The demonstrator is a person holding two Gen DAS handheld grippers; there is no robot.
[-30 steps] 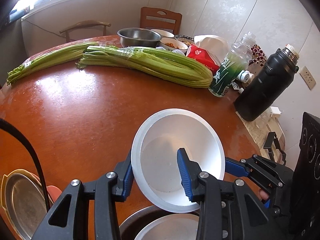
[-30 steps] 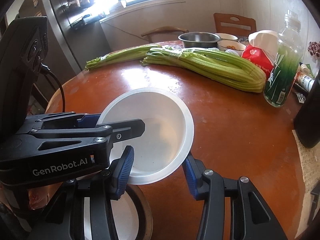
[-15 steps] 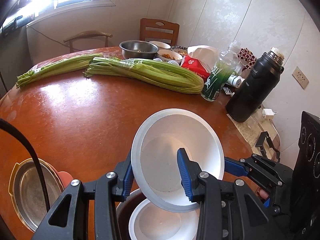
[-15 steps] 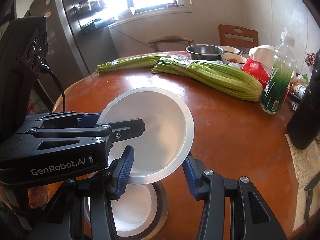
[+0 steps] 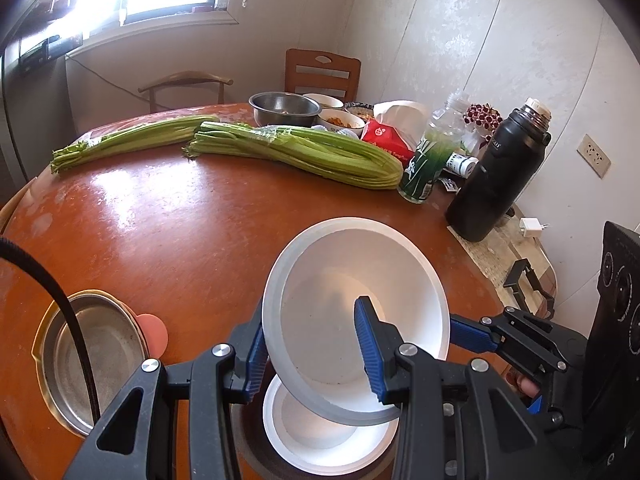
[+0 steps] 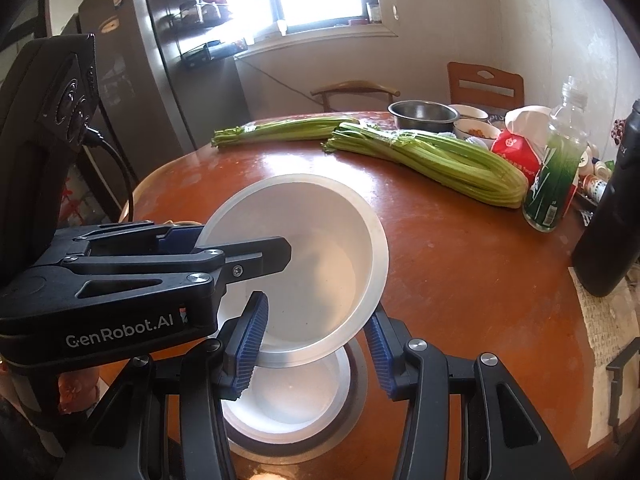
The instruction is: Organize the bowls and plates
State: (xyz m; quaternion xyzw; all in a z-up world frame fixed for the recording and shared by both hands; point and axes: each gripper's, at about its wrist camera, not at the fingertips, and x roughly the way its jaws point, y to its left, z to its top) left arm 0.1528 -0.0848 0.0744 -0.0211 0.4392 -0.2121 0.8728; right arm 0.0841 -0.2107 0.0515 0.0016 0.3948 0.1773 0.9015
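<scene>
Both grippers, left point(image 5: 312, 344) and right point(image 6: 316, 344), clamp a tilted white bowl point(image 5: 352, 312) above a second white bowl point(image 5: 320, 432).

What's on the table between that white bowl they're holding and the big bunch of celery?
Nothing: in both wrist views, only bare table lies between the white bowl and the celery.

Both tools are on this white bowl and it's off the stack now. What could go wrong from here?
1. The white bowl is tilted and pinched only at its rim by the left tool and right tool; if they drift apart it may slip.
2. It hangs over the second white bowl below, so a drop could chip both.
</scene>
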